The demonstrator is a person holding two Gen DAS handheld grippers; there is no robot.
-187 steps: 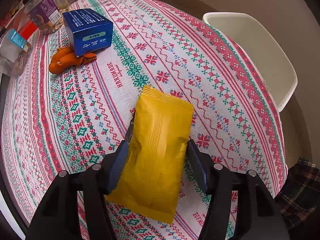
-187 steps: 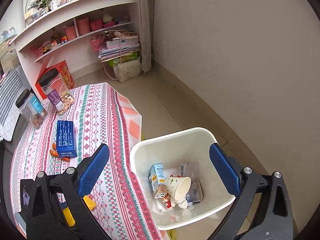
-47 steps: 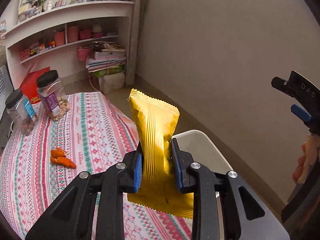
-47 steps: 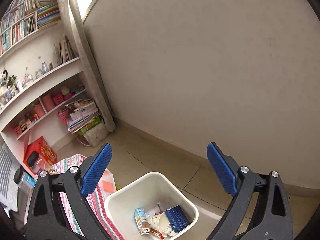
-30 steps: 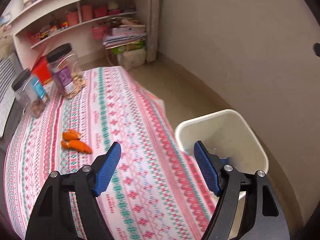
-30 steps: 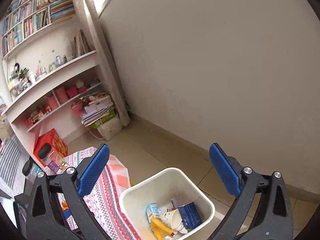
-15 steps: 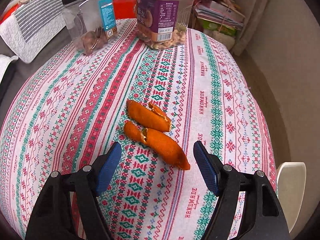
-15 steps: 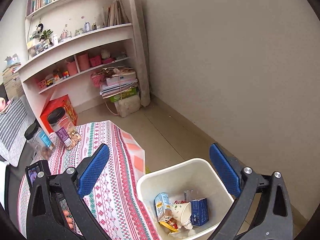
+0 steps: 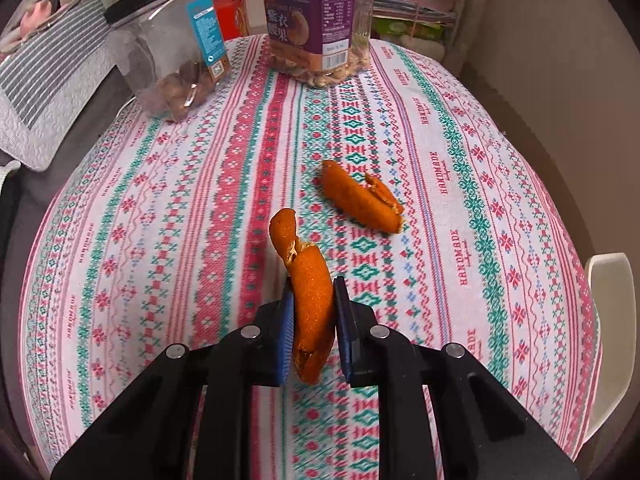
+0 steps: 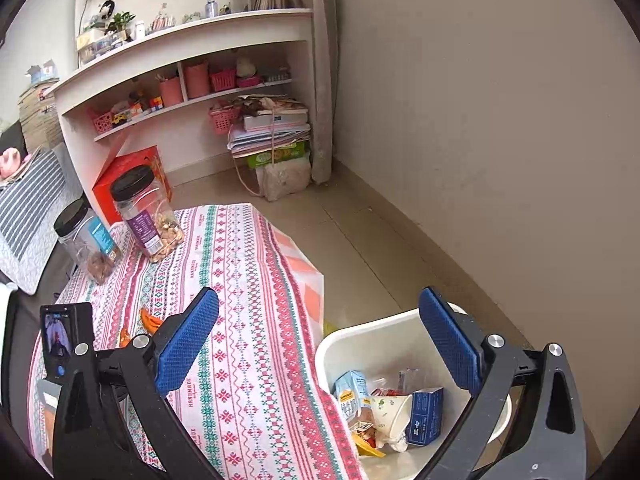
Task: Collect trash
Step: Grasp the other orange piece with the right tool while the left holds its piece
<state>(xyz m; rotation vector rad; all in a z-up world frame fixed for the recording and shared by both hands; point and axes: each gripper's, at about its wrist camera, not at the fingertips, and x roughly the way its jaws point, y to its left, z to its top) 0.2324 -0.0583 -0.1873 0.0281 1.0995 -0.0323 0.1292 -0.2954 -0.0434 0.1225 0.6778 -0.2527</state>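
Patterned tablecloth (image 9: 192,216) fills the left wrist view; the left gripper (image 9: 312,304) has just closed on an orange peel (image 9: 308,280), a second peel (image 9: 360,200) lying nearby. From the right wrist, the right gripper (image 10: 320,344) gapes empty above the white bin (image 10: 360,344), seemingly part-filled.

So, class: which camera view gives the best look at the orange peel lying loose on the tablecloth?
The left wrist view: the loose orange peel lies whole and close, beyond the left tongs. In the right wrist view it is a small orange scrap, partly hidden behind the right tongs.
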